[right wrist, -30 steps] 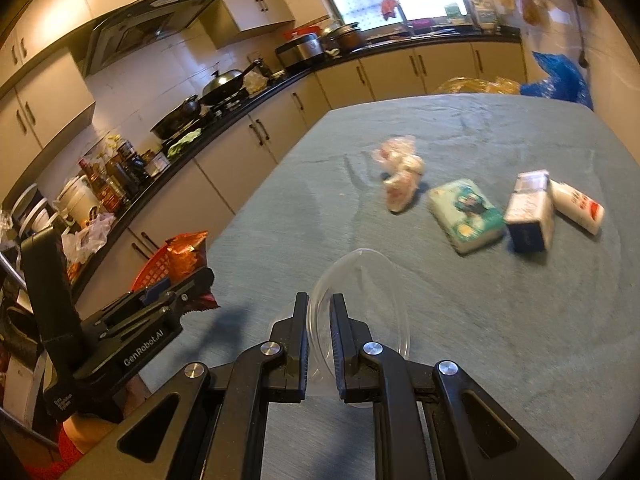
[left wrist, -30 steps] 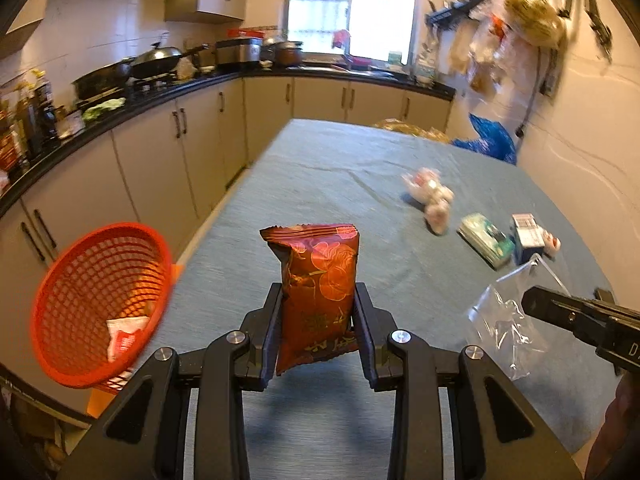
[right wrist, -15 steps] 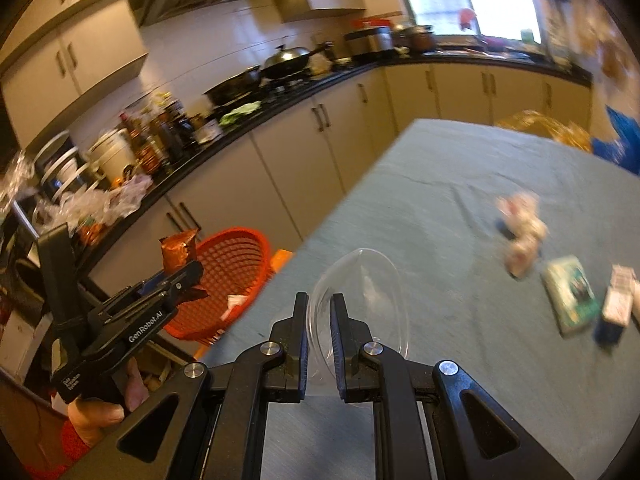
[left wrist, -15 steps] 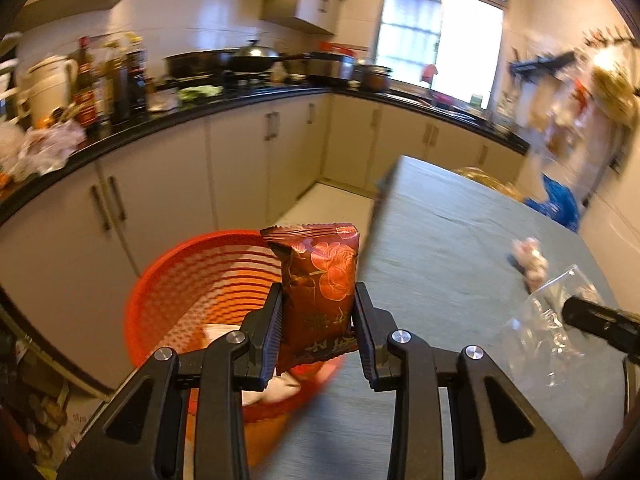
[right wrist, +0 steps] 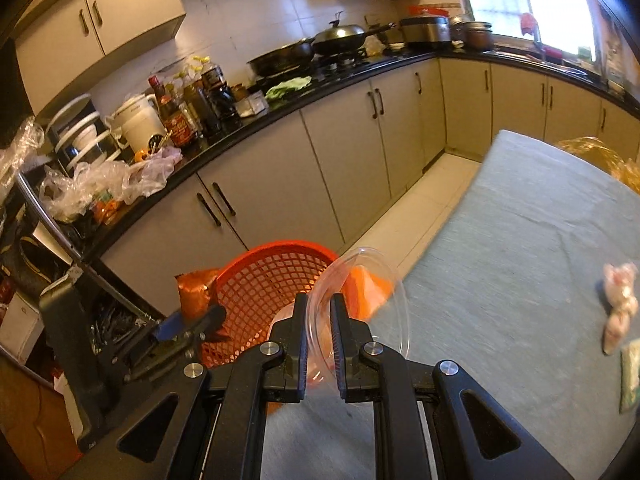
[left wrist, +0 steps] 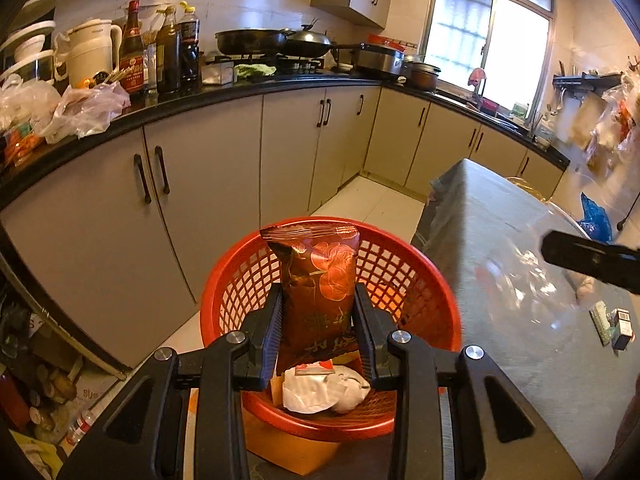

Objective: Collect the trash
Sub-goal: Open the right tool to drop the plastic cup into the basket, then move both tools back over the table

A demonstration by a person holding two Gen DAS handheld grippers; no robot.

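**Left wrist view first: two pieces in hand at the basket, more waiting on the tabletop**

Left wrist view: we have the left tool (left wrist: 318, 320) pinching a red snack bag (left wrist: 316, 280) by its lower part, the bag standing upright between the two fingers. Directly behind and below the bag sits the orange basket (left wrist: 424, 280), so we judge this piece to be at the drop point but not yet let go. Inside the basket, near its floor, some white crumpled wrappers (left wrist: 320, 390) already lie, so part of the collecting looks done. To the right of the basket runs the grey-green tabletop (left wrist: 500, 360), and over its near edge the right tool (left wrist: 592, 260) comes in as a dark bar carrying a clear plastic lid (left wrist: 528, 288). Farther right of the basket, small packets (left wrist: 614, 326) rest on the tabletop.

Right wrist view: our right tool (right wrist: 320, 328) has its fingers pressed nearly together on the rim of the clear plastic lid (right wrist: 368, 300), which tilts up and right of them. The orange basket (right wrist: 264, 280) lies just beyond and left of the fingertips; we judge the lid to be beside the basket, over its right rim at most, not inside. Left of the basket the left tool (right wrist: 188, 328) shows with the snack bag (right wrist: 194, 292) over the far rim. Well right of the basket, on the tabletop (right wrist: 520, 260), a pinkish wrapped bundle (right wrist: 618, 304) and a green packet (right wrist: 630, 376) remain, so after these two drops we reckon several pick-ups are left.
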